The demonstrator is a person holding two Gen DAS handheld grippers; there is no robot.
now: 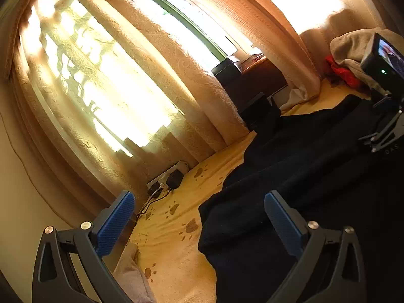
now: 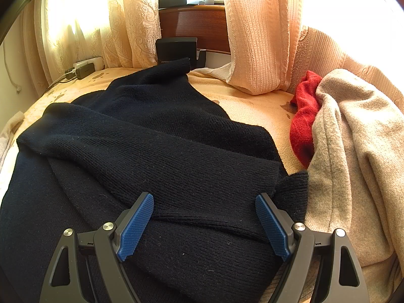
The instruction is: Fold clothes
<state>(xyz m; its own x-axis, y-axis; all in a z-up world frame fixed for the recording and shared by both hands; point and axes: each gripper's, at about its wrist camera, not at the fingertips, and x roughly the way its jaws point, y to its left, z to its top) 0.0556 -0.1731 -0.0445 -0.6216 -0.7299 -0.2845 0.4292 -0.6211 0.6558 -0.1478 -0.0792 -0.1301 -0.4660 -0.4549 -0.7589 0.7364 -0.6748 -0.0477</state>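
Note:
A black knit sweater (image 2: pixel 156 151) lies spread on a yellow paw-print blanket (image 2: pixel 252 111), one sleeve stretched toward the far side. My right gripper (image 2: pixel 204 199) is open and empty, low over the sweater's near part. My left gripper (image 1: pixel 199 199) is open and empty, held above the sweater's left edge (image 1: pixel 290 176) and the blanket (image 1: pixel 174 227). The right gripper's body (image 1: pixel 383 96) shows at the right of the left wrist view.
A beige garment (image 2: pixel 353 151) and a red knit (image 2: pixel 303 118) are piled at the right. Curtains (image 2: pixel 257 30) hang behind the bed. A power strip with chargers (image 2: pixel 83 68) lies at the far left corner. Black boxes (image 2: pixel 176 49) and a wooden cabinet (image 2: pixel 194 22) stand behind.

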